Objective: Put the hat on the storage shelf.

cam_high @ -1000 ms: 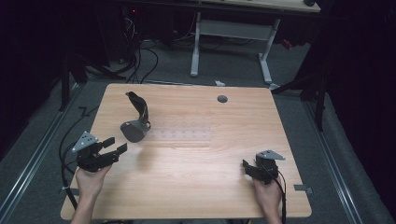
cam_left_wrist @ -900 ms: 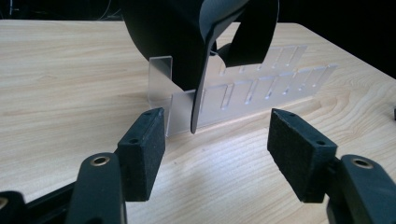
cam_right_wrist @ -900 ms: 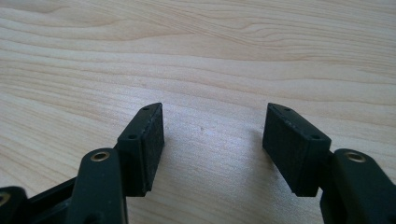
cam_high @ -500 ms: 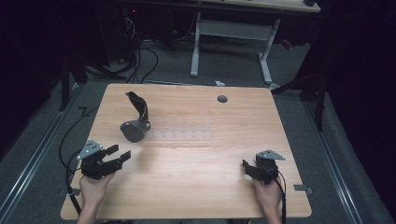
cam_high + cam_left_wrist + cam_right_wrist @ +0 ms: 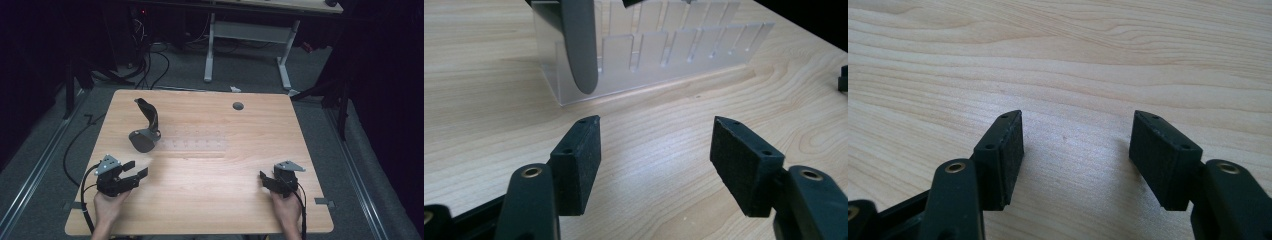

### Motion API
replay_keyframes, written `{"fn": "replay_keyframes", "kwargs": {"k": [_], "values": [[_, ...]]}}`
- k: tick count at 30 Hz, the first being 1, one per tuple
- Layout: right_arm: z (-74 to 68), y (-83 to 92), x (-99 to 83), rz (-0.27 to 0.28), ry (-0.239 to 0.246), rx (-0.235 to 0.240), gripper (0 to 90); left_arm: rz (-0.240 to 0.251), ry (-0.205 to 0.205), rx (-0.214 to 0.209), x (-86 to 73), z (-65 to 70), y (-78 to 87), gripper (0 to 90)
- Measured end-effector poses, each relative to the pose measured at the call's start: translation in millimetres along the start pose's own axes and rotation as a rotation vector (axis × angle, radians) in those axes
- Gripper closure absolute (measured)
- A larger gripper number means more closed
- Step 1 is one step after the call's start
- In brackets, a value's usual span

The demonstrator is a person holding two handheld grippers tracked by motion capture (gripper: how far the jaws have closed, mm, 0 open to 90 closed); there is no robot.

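Observation:
A clear slotted rack (image 5: pixel 197 146) lies across the middle of the wooden table (image 5: pixel 210 210). A dark grey curved object (image 5: pixel 145 131) rests at the rack's left end. In the left gripper view the rack (image 5: pixel 674 55) stands just ahead, with the grey object (image 5: pixel 580 50) leaning into its end slot. My left gripper (image 5: pixel 135 170) is near the front left of the table, short of the rack. It is open (image 5: pixel 656 150) and holds nothing. My right gripper (image 5: pixel 262 181) sits low at the front right, open (image 5: pixel 1075 145) over bare wood.
A round cable hole (image 5: pixel 238 106) is at the table's far side. Beyond the table are a white desk frame (image 5: pixel 247 45) and floor cables (image 5: pixel 150 60). A dark part of the other gripper (image 5: pixel 843 79) shows at the right edge of the left gripper view.
My left gripper has drawn back toward the table's near edge and slightly right, still open. The right gripper has stayed put.

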State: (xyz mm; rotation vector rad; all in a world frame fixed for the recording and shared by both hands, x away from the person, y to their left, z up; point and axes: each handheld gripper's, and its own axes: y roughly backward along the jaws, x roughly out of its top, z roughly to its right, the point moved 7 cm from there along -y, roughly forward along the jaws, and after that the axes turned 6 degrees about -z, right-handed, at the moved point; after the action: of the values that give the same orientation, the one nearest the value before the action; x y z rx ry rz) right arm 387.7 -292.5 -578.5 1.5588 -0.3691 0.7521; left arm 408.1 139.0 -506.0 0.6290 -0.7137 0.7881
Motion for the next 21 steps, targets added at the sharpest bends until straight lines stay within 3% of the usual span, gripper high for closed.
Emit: {"fn": "replay_keyframes", "kwargs": {"k": [13, 21], "values": [[-0.2, 0.0, -0.1, 0.000, 0.000, 0.003, 38.4, -0.062, -0.031, 0.030, -30.2, -1.4, -12.7, 37.7], [-0.1, -0.1, 0.1, 0.001, 0.003, 0.003, 38.4, -0.057, -0.054, 0.055, -39.5, -2.9, -22.9, 38.7]]}}
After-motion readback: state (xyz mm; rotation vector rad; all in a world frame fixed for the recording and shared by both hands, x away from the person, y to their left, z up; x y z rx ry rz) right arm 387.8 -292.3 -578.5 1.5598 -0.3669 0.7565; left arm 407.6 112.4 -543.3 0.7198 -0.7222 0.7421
